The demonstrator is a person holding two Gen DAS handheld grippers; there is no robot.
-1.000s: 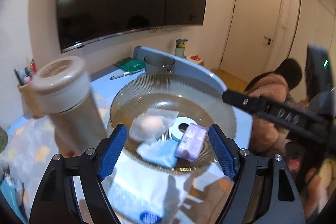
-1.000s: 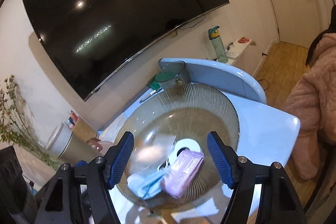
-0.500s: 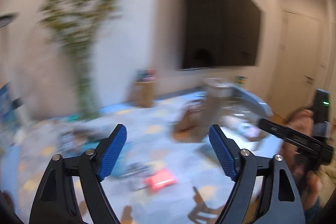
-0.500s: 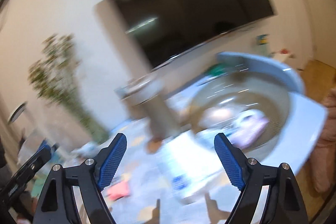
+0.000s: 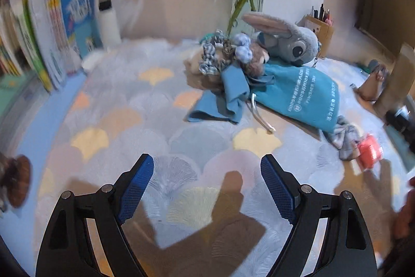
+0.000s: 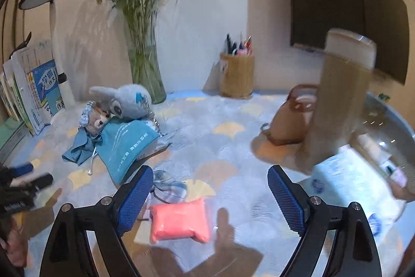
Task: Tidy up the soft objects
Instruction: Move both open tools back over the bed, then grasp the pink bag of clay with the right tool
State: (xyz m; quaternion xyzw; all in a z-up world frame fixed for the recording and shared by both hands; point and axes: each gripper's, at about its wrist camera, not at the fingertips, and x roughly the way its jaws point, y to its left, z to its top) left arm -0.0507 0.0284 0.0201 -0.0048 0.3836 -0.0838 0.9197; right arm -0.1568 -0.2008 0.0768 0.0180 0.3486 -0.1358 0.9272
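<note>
1. Left gripper [image 5: 207,186], jaws spread wide and empty, hovers over the scallop-patterned pastel table mat [image 5: 124,105]
2. Grey plush toy with long ears [image 5: 288,39] lies on the teal drawstring cloth bag [image 5: 301,95]
3. Right gripper [image 6: 210,196], jaws parted and empty, hangs above the soft pink packet [image 6: 179,221], near the crumpled grey cloth [image 6: 168,186]

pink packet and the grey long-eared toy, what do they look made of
Pink packet: likely thin glossy plastic wrap, smooth with pinched sealed ends. Grey long-eared toy: plush fabric, matte fuzzy pile, soft rounded shape.
</note>
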